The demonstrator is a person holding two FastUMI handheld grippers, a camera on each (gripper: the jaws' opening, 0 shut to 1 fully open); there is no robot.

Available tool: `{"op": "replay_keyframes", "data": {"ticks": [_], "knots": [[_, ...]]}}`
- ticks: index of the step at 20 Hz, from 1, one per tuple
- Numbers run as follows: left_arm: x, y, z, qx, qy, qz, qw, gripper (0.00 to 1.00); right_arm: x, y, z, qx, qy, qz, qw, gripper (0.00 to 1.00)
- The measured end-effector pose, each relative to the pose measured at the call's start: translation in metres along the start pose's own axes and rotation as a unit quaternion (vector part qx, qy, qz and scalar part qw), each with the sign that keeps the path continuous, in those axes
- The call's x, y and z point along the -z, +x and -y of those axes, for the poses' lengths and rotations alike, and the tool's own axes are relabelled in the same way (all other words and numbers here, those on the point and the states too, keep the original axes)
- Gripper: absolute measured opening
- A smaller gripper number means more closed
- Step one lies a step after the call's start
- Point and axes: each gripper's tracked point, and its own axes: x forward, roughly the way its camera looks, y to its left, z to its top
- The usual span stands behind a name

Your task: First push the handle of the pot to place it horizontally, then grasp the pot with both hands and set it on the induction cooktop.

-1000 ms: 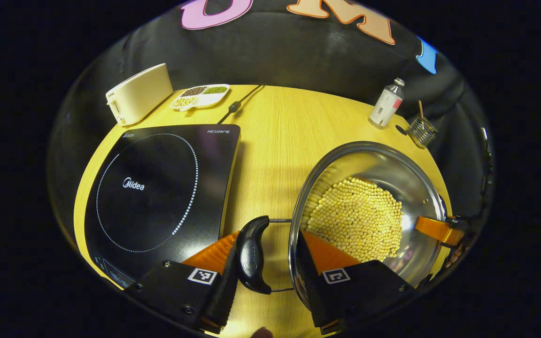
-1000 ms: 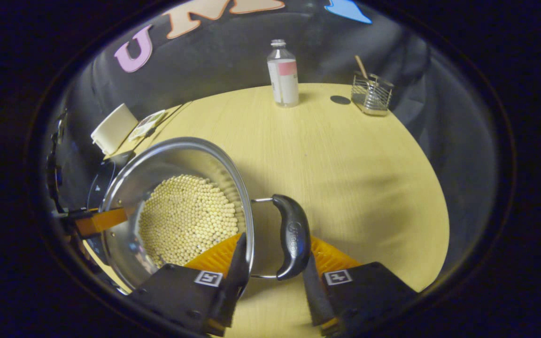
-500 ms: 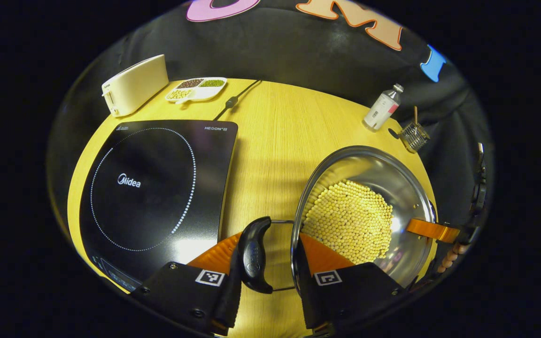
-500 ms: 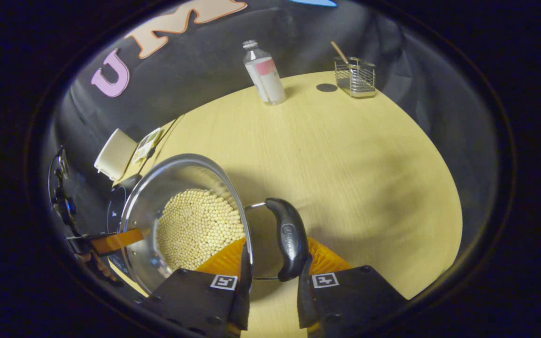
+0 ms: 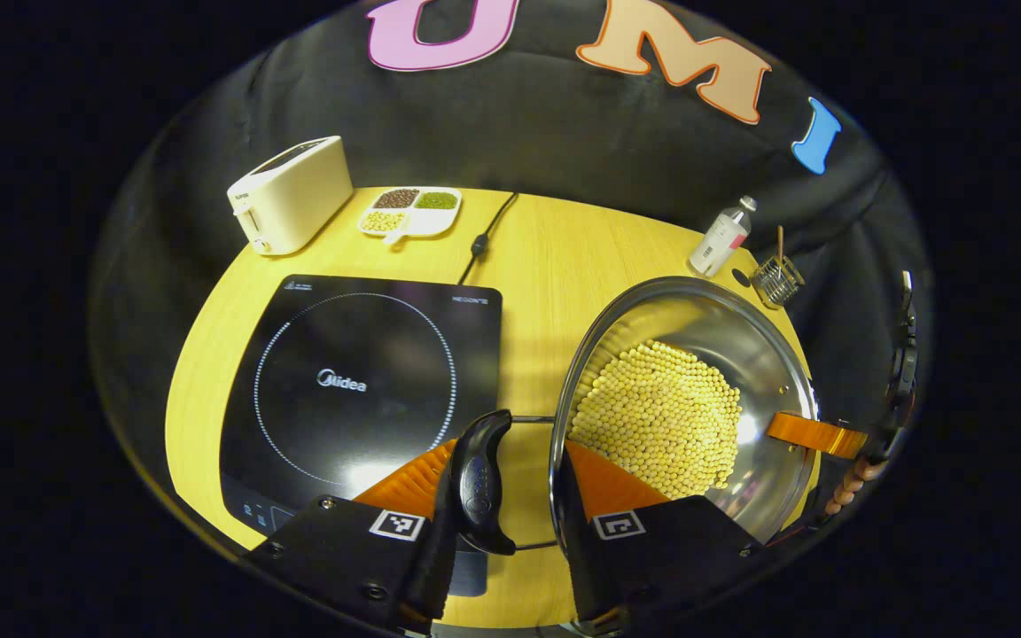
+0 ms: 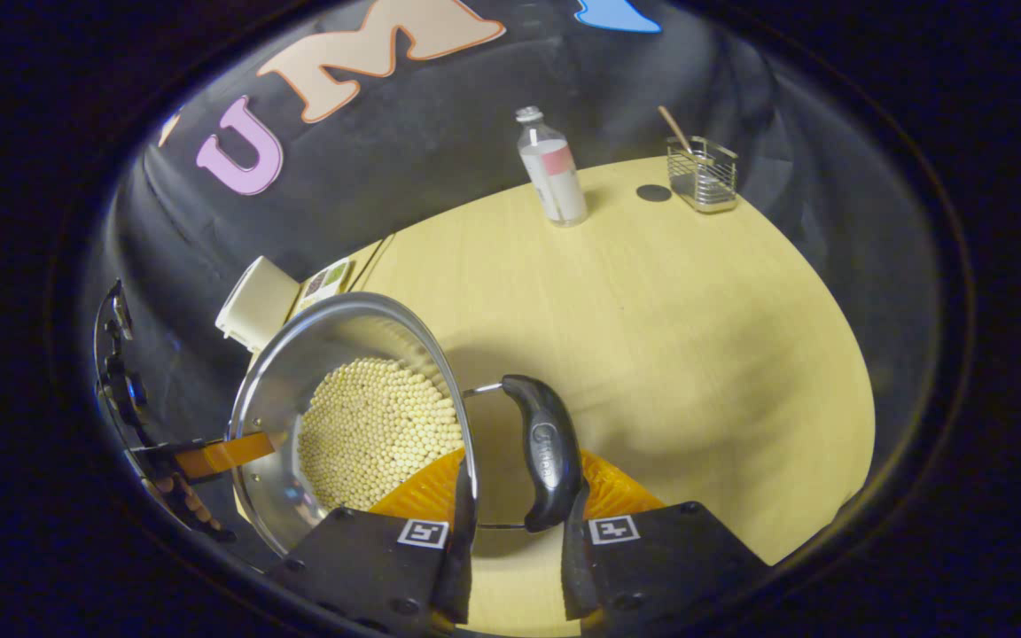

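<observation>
With each tool [image 5: 500,523] [image 6: 510,523] clamped on a pot [image 5: 741,354] handle — uneven lift could tip it, spilling beans [image 5: 661,416] onto the counter [image 5: 546,266].

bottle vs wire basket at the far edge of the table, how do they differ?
The bottle is tall, slim and closed by a cap; the wire basket is squat, boxy and open on top. The bottle has solid walls with a label; the wire basket is see-through mesh with a stick poking out. Both stand upright, apart, near the table's far edge.
</observation>
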Motion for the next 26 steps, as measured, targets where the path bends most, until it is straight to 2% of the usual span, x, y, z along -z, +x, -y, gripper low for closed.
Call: {"op": "replay_keyframes", "data": {"ticks": [1,13,14,15,16,17,18,19,24,25,26], "knots": [[-0.001,-0.002,-0.007,0.002,-0.002,0.001,1.000,0.54,0.001,-0.001,-0.009,0.001,-0.001,0.002,1.000,0.36],[-0.021,0.015,-0.131,0.060,0.027,-0.017,0.998,0.54,0.041,0.015,-0.127,0.071,0.013,0.009,0.997,0.36],[-0.021,0.016,-0.139,0.061,0.028,-0.023,0.997,0.53,0.044,0.018,-0.134,0.074,0.015,0.006,0.997,0.36],[-0.023,0.018,-0.146,0.063,0.027,-0.022,0.997,0.53,0.046,0.021,-0.142,0.076,0.014,0.004,0.997,0.48],[-0.026,0.018,-0.153,0.063,0.027,-0.018,0.998,0.56,0.049,0.023,-0.150,0.077,0.015,0.004,0.997,0.42],[-0.028,0.019,-0.160,0.061,0.030,-0.019,0.998,0.53,0.050,0.026,-0.157,0.078,0.016,0.001,0.997,0.42],[-0.030,0.021,-0.166,0.059,0.031,-0.020,0.998,0.54,0.052,0.029,-0.164,0.078,0.014,-0.004,0.997,0.39],[-0.030,0.021,-0.172,0.057,0.030,-0.020,0.998,0.54,0.051,0.033,-0.169,0.077,0.013,-0.006,0.997,0.42],[-0.041,0.019,-0.201,0.045,0.030,-0.013,0.998,0.54,0.050,0.050,-0.199,0.070,0.007,-0.014,0.997,0.42],[-0.042,0.020,-0.205,0.044,0.029,-0.014,0.999,0.54,0.051,0.053,-0.203,0.069,0.008,-0.016,0.997,0.36],[-0.043,0.020,-0.209,0.043,0.031,-0.013,0.999,0.54,0.052,0.055,-0.205,0.068,0.007,-0.016,0.998,0.42]]}}
